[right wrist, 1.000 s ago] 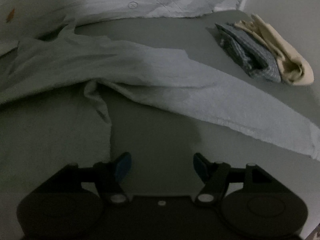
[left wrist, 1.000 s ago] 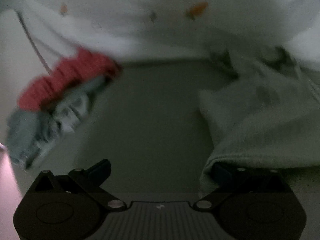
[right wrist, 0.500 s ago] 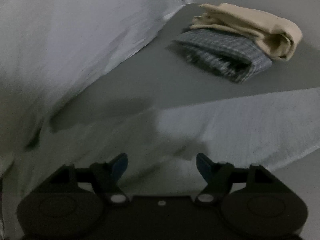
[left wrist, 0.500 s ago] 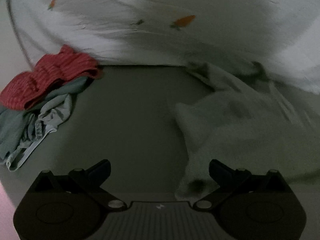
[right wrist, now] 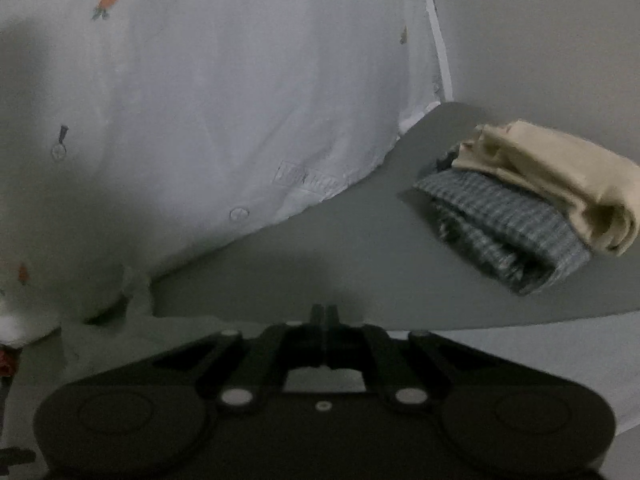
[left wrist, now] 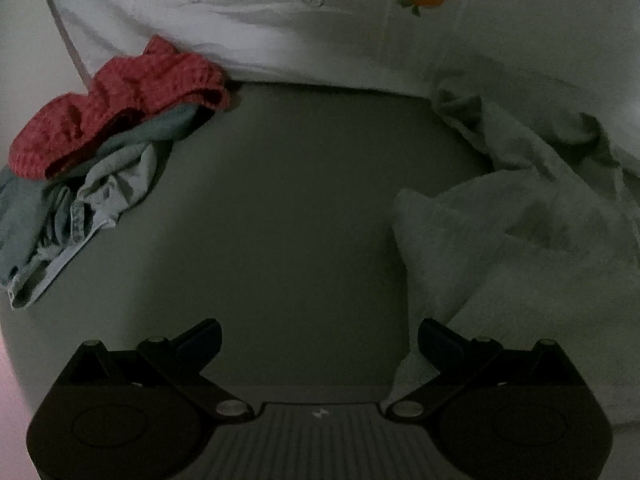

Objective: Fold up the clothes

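The right gripper (right wrist: pixel 325 312) is closing up: half a second ago its fingers were spread wide over the pale garment (right wrist: pixel 520 344), and now they are pressed together with no gap showing. The tips are sitting right at the garment's far edge, but whether any cloth is pinched between them I cannot tell. Its view is swinging too, so the white carrot-print bedding (right wrist: pixel 224 92) is now filling the whole left side.

The left gripper (left wrist: pixel 319 332) is staying wide open and holding nothing, and its view is sliding slightly so the heap of unfolded clothes is sitting further up and left than before. Its right finger (left wrist: pixel 438 336) is lying at the hem of the pale garment (left wrist: pixel 520 240), which is bunching up on the right of the grey sheet (left wrist: pixel 288 208).

Both grippers are pointing low and forward across the bed. On the left, a red checked garment (left wrist: pixel 120 104) is lying on top of grey-blue clothes (left wrist: pixel 92 200), against the carrot-print bedding (left wrist: pixel 320 32). On the right, a cream folded garment (right wrist: pixel 560 184) is resting on a blue-grey checked folded garment (right wrist: pixel 512 232), well apart from the gripper on the grey sheet (right wrist: pixel 360 256). Behind it a plain wall (right wrist: pixel 540 32) is showing in dim light.
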Demonstrator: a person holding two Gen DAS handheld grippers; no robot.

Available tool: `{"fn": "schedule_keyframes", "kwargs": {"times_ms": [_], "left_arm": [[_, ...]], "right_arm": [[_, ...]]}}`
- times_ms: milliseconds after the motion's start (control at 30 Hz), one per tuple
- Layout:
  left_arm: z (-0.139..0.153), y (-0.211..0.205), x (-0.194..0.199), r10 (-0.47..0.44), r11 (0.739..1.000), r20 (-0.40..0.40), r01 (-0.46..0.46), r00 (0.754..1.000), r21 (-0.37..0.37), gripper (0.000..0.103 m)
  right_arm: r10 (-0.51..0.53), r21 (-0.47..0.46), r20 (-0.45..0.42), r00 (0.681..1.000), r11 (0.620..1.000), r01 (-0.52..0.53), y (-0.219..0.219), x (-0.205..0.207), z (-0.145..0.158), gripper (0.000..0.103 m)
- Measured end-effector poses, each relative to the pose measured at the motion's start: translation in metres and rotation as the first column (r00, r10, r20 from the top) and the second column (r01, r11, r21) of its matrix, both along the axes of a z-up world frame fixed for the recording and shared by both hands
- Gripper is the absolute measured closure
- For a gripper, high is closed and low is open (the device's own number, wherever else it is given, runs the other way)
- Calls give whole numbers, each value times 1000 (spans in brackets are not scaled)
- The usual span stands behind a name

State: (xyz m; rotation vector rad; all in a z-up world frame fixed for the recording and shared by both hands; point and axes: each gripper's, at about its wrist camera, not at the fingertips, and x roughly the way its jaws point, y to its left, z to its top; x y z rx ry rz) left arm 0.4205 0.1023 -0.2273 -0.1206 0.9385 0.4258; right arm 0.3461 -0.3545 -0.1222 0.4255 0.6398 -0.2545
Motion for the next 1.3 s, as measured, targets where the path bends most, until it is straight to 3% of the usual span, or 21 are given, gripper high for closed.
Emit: {"fn": "schedule_keyframes", "kwargs": {"times_ms": [67,100,167,200,233,367,433,500,600,700,800,867,967,1067,1167,1233,1300], "left_arm": [[-4,2,-1,-3,1000,-19,3,1000,-19,0],[-7,3,-1,-6,1000,-31,5,999,-27,0],[-11,3,-3,-17,1000,-42,16,999,-26,0],[-12,3,-5,-19,999,-35,18,999,-28,0],[-13,3,-6,-20,999,-29,19,999,-31,0],[-16,8,-6,0,997,-28,-2,1000,-77,0],[-17,9,-7,-8,997,-19,7,1000,-79,0],[-18,9,-8,-16,997,-7,15,1000,-79,0],[-20,11,-9,-14,995,0,14,1000,-96,0],[-21,14,-10,-11,993,6,12,1000,-114,0],[-22,14,-10,-19,994,16,21,1000,-111,0],[-22,14,-11,-21,994,21,23,1000,-111,0],[-21,17,-9,-22,991,7,22,1000,-130,0],[-12,30,-8,-6,979,-25,0,1000,-204,0],[5,45,-25,9,975,42,1,999,-224,0],[15,52,-37,5,980,56,7,998,-201,0],[21,59,-50,-4,984,65,16,998,-179,0]], "right_arm": [[-11,40,-57,998,999,14,-8,1,-10,102],[-18,74,-94,995,997,25,-13,3,-18,96],[-47,146,-148,988,987,69,-18,4,-36,76],[-67,159,-159,985,983,92,-18,4,-44,54],[-86,172,-170,982,978,116,-18,3,-52,48],[-131,243,-182,975,954,174,-11,7,-74,46],[-154,244,-154,976,951,189,-5,10,-77,40],[-166,222,-148,975,955,196,0,16,-79,46],[-148,155,-210,966,971,183,4,27,-79,94],[-162,122,-155,975,976,182,7,21,-56,95],[-87,-89,-36,996,993,83,41,23,-13,95],[-1,-246,43,999,969,12,79,23,21,95],[202,-441,124,972,889,-128,155,24,58,95],[417,-550,107,903,781,-296,236,24,59,94],[607,-581,-6,795,645,-497,315,22,23,83],[709,-577,-129,693,515,-634,355,17,-11,58],[777,-560,-241,581,378,-738,384,10,-39,58]]}}
